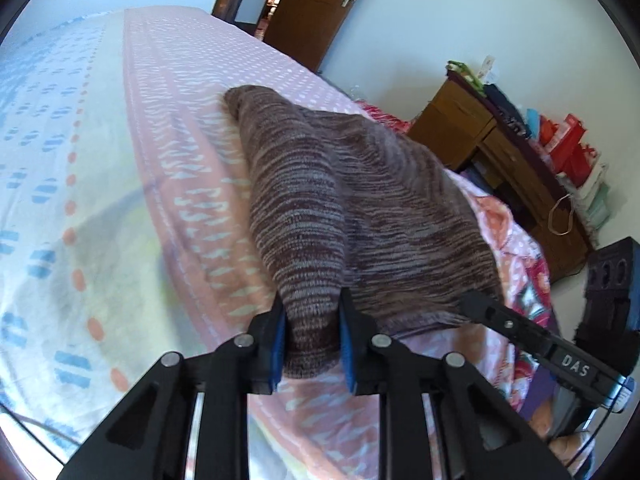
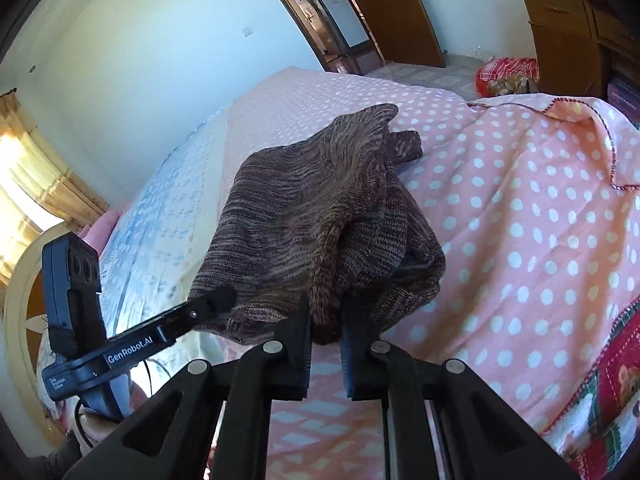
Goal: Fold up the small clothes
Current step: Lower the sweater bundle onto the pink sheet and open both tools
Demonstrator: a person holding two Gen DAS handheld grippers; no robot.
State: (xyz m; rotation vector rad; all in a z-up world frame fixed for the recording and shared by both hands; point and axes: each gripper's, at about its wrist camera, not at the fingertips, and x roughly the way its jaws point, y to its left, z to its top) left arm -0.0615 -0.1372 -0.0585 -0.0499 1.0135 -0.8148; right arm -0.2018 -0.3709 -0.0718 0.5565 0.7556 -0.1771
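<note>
A brown and mauve striped knit garment (image 1: 340,184) lies bunched on the pink patterned bed sheet (image 1: 180,120). My left gripper (image 1: 313,316) is shut on a near fold of it, with the cloth pinched between the blue pads. In the right wrist view the same garment (image 2: 304,208) rises in a heap, and my right gripper (image 2: 326,314) is shut on a gathered edge of it. Each gripper shows in the other's view: the right gripper (image 1: 478,305) grips the hem on the right, and the left gripper (image 2: 218,300) holds the hem on the left.
A polka-dot pink sheet (image 2: 520,220) covers the bed, with a red patterned quilt (image 2: 612,380) at the right edge. A wooden cabinet (image 1: 500,148) with red bags (image 1: 568,140) stands beside the bed. A brown door (image 2: 400,12) and a red checked bundle (image 2: 506,74) lie beyond.
</note>
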